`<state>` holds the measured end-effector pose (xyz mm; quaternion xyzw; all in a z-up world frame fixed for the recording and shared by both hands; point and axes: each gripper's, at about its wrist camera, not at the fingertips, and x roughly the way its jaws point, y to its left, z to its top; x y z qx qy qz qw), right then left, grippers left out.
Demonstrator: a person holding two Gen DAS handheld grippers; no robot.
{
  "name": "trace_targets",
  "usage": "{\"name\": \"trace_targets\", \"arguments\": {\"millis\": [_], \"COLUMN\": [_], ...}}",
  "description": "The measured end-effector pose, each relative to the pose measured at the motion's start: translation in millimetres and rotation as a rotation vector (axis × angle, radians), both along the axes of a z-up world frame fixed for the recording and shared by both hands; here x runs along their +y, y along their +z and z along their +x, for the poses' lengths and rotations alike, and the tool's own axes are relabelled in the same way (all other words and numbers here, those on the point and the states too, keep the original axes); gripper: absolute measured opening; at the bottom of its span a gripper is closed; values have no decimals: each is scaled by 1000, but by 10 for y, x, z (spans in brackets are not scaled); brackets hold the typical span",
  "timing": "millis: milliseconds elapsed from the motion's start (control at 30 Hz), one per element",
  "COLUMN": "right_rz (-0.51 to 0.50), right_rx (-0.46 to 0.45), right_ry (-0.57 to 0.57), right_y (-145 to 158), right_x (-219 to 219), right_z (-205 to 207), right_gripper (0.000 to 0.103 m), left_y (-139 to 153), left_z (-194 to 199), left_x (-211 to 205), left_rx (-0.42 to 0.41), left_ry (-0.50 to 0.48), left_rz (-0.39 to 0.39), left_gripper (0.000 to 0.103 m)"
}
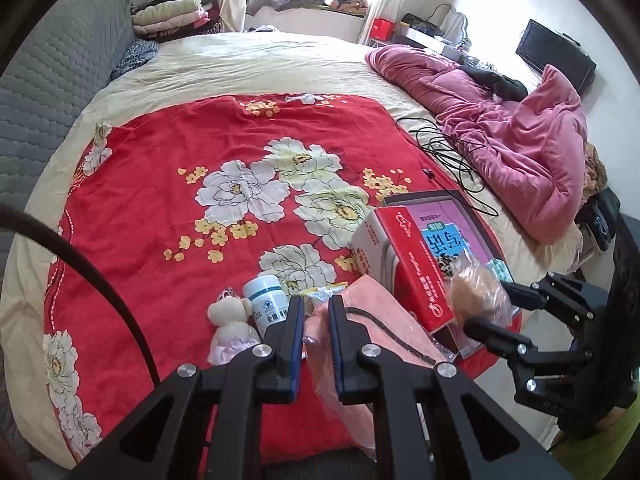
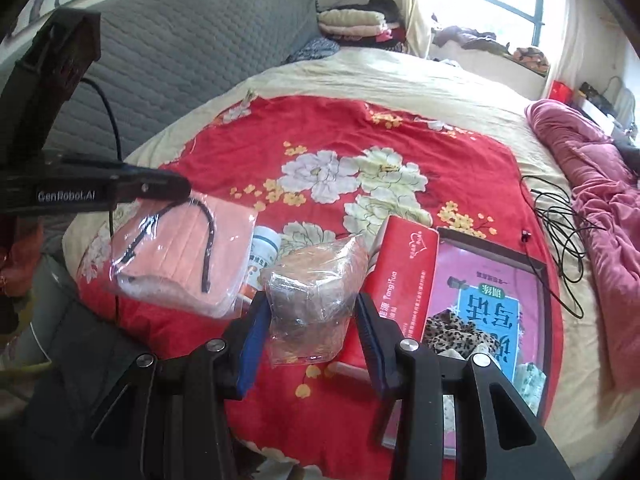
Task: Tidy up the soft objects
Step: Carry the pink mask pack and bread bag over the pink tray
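From the left wrist, the left gripper (image 1: 316, 312) was clamped on a clear bag of pink cloth (image 1: 340, 376), the bag hanging between its blue pads above the bed; just beyond the fingers lay a small white plush bear (image 1: 232, 320) and, touching it, a white bottle (image 1: 267, 300) on its side, with a peach towel (image 1: 384, 312) spread beside them. To the right, the right gripper (image 1: 484, 308) held a clear bag of tan stuff (image 1: 476, 288) in front of a red carton (image 1: 404, 256), which partly hid the open box behind it; a black cable (image 1: 452, 156) lay coiled farther back, near a heaped pink quilt (image 1: 516, 132). All of it sat on a red flowered blanket (image 1: 168, 168) over a cream bedsheet (image 1: 248, 60) (a grey padded headboard (image 1: 48, 92) ran along the left, with folded bedding under the window).

From the right wrist, the right gripper (image 2: 310, 320) was closed on the clear bag of tan stuff (image 2: 316, 280), its pads pressing both sides, the bag lifted clear of the red flowered blanket (image 2: 304, 136); to the left, the left gripper (image 2: 176, 188) carried the bag of pink cloth (image 2: 176, 256), which hung in front of the white bottle (image 2: 266, 244). The red carton (image 2: 404, 268) stood just right of the held bag; beside it the open box (image 2: 492, 280), pink-lined with a blue label, held a leopard-print cloth (image 2: 456, 332) and a pale green patterned piece (image 2: 530, 380) at its near end.
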<state>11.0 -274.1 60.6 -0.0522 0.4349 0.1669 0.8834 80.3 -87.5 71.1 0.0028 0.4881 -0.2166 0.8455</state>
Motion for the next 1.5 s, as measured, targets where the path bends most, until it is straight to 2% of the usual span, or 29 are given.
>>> {"name": "trace_targets", "arguments": {"millis": [233,467,833,1133,1500], "right_rz": [13,33,45,59,89], "right_rx": [-36,-72,-111,-107,-38], "right_ry": [-33,-91,-279,-378,-398], "right_y": [145,288,488,438,80], "right_x": [-138,-449,-1394,-1939,-2138], "right_z": [-128,-261,-545,-646,-581], "right_gripper": [45,45,45,45,45], "left_y": [137,257,287,128,-464], "left_z": [-160,-230,-308,-278,-380], "left_x": [-123,-417,-1137,-1694,-2396], "left_rx": [-32,-56,-49,-26,16], "left_ry": [-23,-66,-158,-206,-294], "left_rz": [-7,1,-13,-10,48], "left_gripper": [12,12,12,13,13]}}
